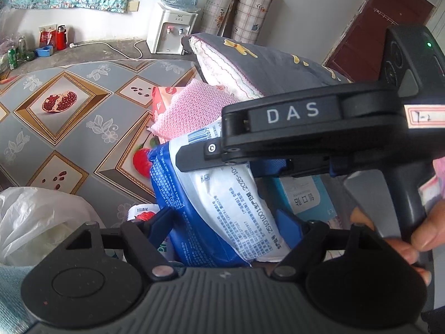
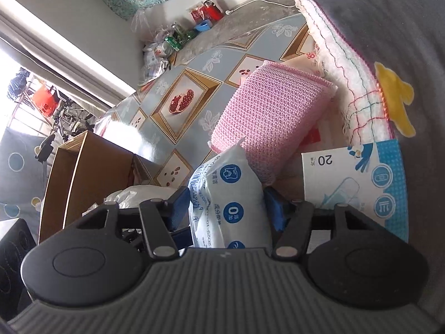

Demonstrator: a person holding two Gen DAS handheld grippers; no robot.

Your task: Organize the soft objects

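Blue-and-white wipes pack (image 1: pixel 222 208) sits clamped in both the left gripper (image 1: pixel 230 222) and right gripper (image 2: pixel 226 203) jaws, beside a pink knitted pad (image 2: pixel 267 111).

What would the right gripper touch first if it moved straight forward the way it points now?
The right gripper is already shut on the blue-and-white wipes pack, so the pack leads. Straight ahead, the pack would probably press into the pink knitted pad first, which seems to lie just beyond it; the exact depth is unclear.

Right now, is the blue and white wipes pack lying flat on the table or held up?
Held up. Both the left gripper and the right gripper are shut on the wipes pack, which stands tilted between their fingers above the table.
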